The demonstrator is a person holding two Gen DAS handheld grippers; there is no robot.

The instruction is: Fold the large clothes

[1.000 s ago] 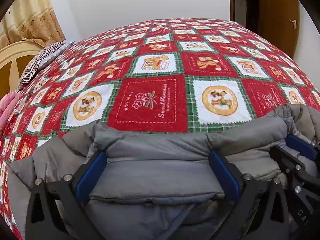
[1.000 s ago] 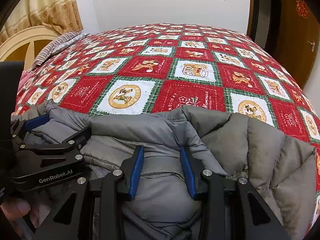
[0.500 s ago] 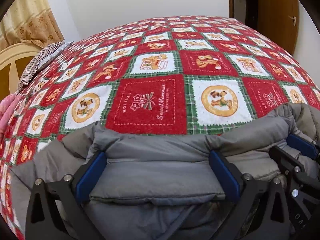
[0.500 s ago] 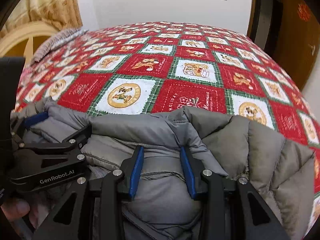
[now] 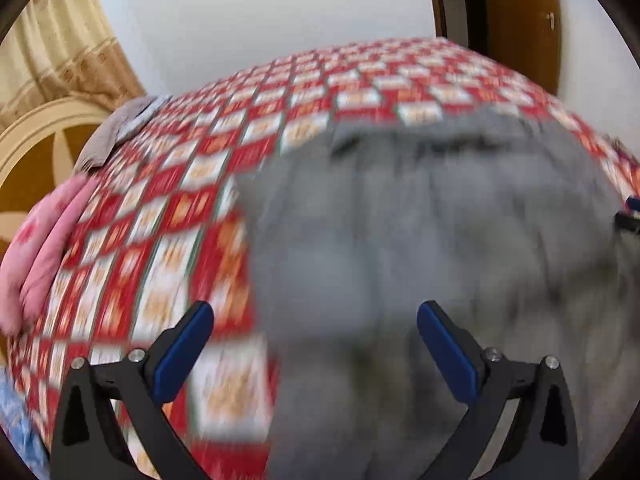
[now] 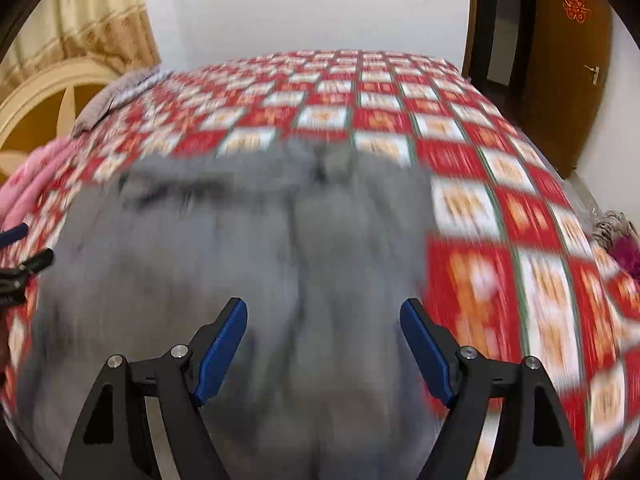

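Observation:
A grey padded jacket [image 5: 432, 248] lies spread on the bed's red patchwork quilt [image 5: 168, 216]; both views are blurred by motion. My left gripper [image 5: 314, 320] is open and empty, above the jacket's left edge. My right gripper [image 6: 322, 312] is open and empty, above the jacket [image 6: 240, 264] near its right side. The right gripper's tips show at the right edge of the left wrist view [image 5: 630, 216]. The left gripper's tips show at the left edge of the right wrist view [image 6: 20, 252].
A pink cloth [image 5: 44, 256] lies at the bed's left edge by the cream headboard [image 5: 44, 136]. A striped pillow [image 6: 116, 100] lies at the far left. A brown door [image 6: 568, 72] stands at the right. A dark bundle [image 6: 624, 240] lies at the bed's right edge.
Both grippers have let go of the jacket, opened wide and pulled back and up. The jacket now lies laid out further onto the quilt.

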